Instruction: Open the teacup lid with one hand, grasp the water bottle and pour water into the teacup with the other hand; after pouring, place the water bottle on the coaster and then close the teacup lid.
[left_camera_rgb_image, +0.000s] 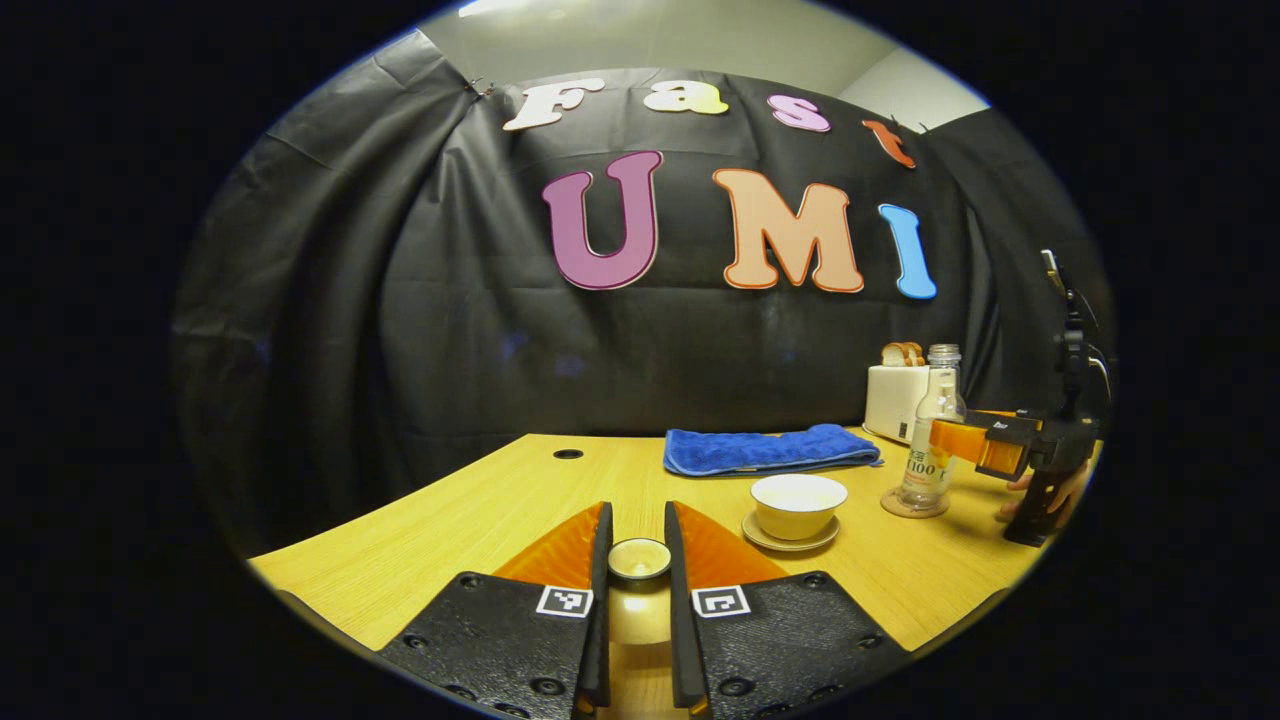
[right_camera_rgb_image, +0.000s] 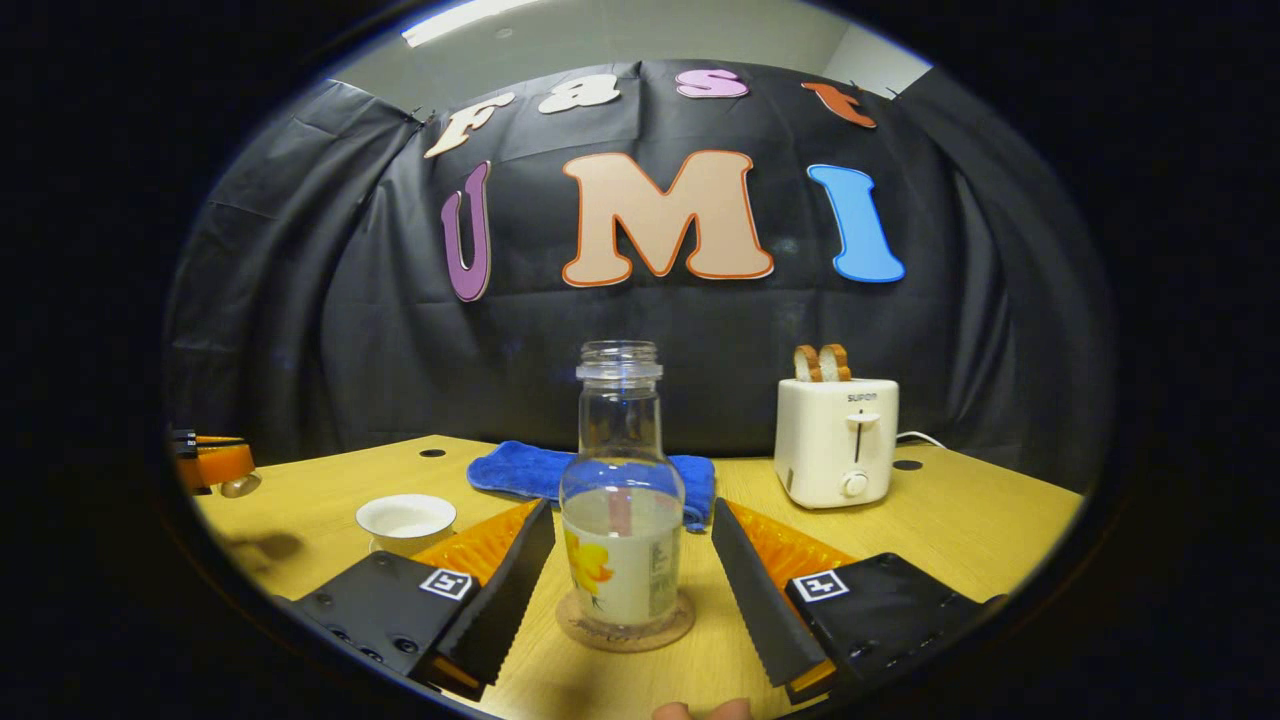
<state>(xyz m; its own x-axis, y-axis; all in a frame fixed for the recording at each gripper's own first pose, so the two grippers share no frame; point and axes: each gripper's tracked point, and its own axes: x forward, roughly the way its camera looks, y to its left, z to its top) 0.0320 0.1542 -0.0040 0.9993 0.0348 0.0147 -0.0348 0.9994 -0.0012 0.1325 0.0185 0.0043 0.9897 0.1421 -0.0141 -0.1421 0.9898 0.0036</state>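
Wood-grain table (left_camera_rgb_image: 480, 510) carries everything, backed by the black cloth wall. A white toaster (right_camera_rgb_image: 838, 440) with two bread slices stands at the rear, a folded blue towel (left_camera_rgb_image: 770, 448) lying beside it. The clear water bottle (right_camera_rgb_image: 622, 500), uncapped and roughly half full, with a flowered label, stands upright on the round cork coaster (right_camera_rgb_image: 625, 622). The right gripper (right_camera_rgb_image: 633, 575) has its fingers spread wide, one on each side of the bottle, not touching it. The white teacup (left_camera_rgb_image: 798, 504) sits uncovered on its saucer (left_camera_rgb_image: 790, 538), just left of the bottle. The left gripper (left_camera_rgb_image: 638, 555) is clamped on the small teacup lid (left_camera_rgb_image: 639, 558), held above the table.
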